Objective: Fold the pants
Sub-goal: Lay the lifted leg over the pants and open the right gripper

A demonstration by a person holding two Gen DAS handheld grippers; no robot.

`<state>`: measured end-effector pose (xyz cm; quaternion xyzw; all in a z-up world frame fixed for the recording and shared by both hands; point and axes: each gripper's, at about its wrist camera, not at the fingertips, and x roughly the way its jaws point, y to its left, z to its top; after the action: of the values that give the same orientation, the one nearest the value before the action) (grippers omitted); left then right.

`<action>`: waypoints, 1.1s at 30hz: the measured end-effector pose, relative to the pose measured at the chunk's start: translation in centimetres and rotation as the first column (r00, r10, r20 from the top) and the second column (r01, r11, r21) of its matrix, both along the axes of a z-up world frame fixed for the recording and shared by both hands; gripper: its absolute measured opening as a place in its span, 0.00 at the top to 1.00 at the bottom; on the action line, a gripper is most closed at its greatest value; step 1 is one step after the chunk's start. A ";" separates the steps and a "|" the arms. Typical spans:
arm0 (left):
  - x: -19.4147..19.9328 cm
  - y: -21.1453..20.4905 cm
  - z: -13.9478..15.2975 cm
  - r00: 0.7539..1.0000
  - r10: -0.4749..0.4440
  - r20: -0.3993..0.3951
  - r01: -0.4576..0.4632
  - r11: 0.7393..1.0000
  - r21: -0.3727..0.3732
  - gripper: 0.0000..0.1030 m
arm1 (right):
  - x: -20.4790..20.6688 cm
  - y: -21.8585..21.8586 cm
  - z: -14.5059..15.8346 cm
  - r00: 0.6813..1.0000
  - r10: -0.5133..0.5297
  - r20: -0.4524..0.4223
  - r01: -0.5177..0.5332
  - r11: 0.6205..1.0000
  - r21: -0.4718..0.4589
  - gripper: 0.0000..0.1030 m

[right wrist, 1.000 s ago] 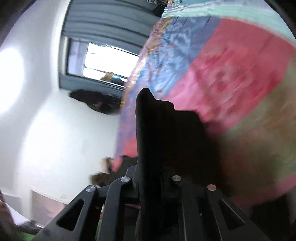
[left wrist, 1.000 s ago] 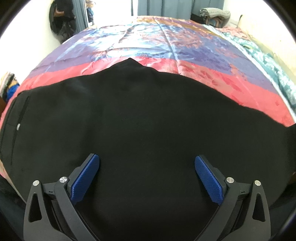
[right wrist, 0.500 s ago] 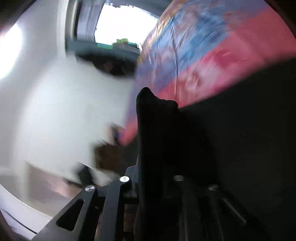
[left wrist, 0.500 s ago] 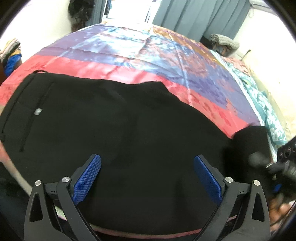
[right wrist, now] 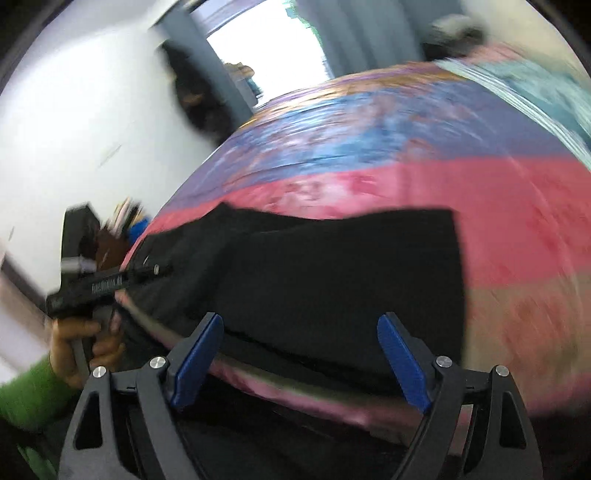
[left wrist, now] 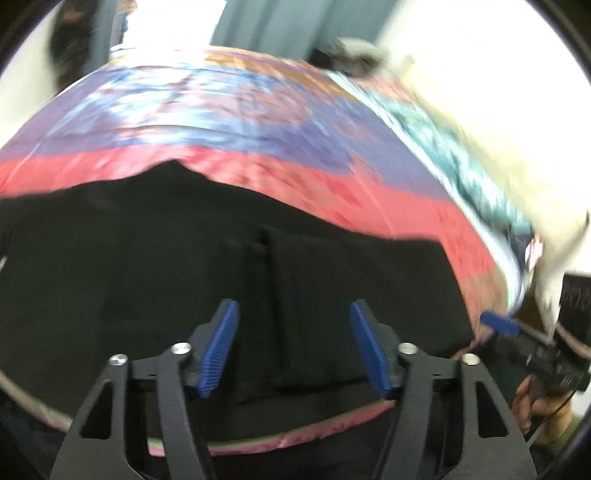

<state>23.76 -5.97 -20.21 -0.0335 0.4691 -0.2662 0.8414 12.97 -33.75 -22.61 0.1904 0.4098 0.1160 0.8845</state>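
Black pants (left wrist: 155, 251) lie flat on the bed, with the leg end folded over onto the rest; the folded layer's edge (left wrist: 269, 280) runs up the middle of the left wrist view. The pants also show in the right wrist view (right wrist: 332, 273). My left gripper (left wrist: 293, 349) is open and empty just above the fold near the bed's front edge. My right gripper (right wrist: 299, 360) is open and empty over the pants' near edge. The right gripper's blue tip (left wrist: 498, 326) shows at the far right of the left wrist view. Both views are blurred.
The bed carries a pink, purple and blue patterned cover (left wrist: 258, 122) with a teal strip (left wrist: 461, 162) on the right. Grey curtains (right wrist: 354, 33) and a bright window stand beyond. The left hand-held unit (right wrist: 99, 284) and a green sleeve (right wrist: 26, 391) show at the left.
My right gripper has opened and let go of the pants' leg end, which now lies folded over. My left gripper has narrowed its opening and swung right.
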 end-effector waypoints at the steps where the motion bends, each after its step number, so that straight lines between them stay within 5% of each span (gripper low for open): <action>1: 0.1 -0.7 -0.2 1.000 -0.015 -0.001 0.015 1.000 0.026 0.46 | -0.3 -0.3 -0.1 1.000 -0.024 -0.007 0.024 1.000 0.016 0.17; 3: 0.5 -2.6 -1.4 0.999 -0.029 -0.018 0.031 0.994 0.101 0.52 | -0.7 -1.2 -0.5 0.998 -0.058 -0.027 0.059 0.997 0.040 0.17; 4: 0.6 -2.9 -1.9 0.999 -0.020 -0.030 0.023 0.992 0.124 0.62 | -0.8 -1.5 -0.5 0.998 -0.063 -0.020 0.064 0.997 0.044 0.17; 5: 1.3 -3.3 -2.9 0.998 0.003 -0.066 0.007 0.989 0.146 0.89 | -0.7 -2.1 -0.2 0.998 -0.063 -0.002 0.063 0.997 0.039 0.17; 8: 1.9 -2.4 -3.5 0.994 0.056 -0.099 -0.046 0.994 0.104 0.93 | -0.7 -1.8 0.3 0.998 -0.047 0.039 0.047 0.999 -0.001 0.17; 17: 1.0 -1.1 -3.6 0.995 0.070 -0.065 -0.061 0.990 0.127 0.91 | 1.8 -3.1 -0.2 0.999 -0.022 0.029 0.020 0.998 0.060 0.17; 21: 1.0 -1.3 -3.5 0.996 0.061 -0.062 -0.052 0.990 0.132 0.85 | 5.4 -2.9 -6.2 0.979 0.049 -0.198 -0.019 0.989 0.148 0.19; 24: 0.8 -0.2 -3.0 0.994 0.077 -0.082 -0.071 0.994 0.078 0.82 | 6.3 -3.0 -3.7 0.982 0.069 -0.177 -0.043 0.988 0.147 0.19; 27: 0.5 0.8 -2.3 0.992 0.105 -0.065 -0.102 0.994 0.046 0.62 | 8.0 -4.3 -0.2 0.995 0.048 -0.084 -0.034 0.986 0.163 0.19; 29: 0.5 1.1 -1.9 0.992 0.115 -0.049 -0.113 0.993 0.042 0.61 | 10.0 -5.1 0.7 0.997 0.028 -0.066 -0.018 0.988 0.151 0.19; 33: 0.7 1.5 -1.5 0.990 0.135 -0.042 -0.134 0.990 0.034 0.61 | 14.5 -6.8 -3.3 0.977 -0.029 -0.209 0.061 0.987 0.149 0.20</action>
<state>24.50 -4.46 -21.67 -0.0581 0.4882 -0.2007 0.8474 27.44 -40.58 -25.92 0.2785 0.4848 0.1068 0.8222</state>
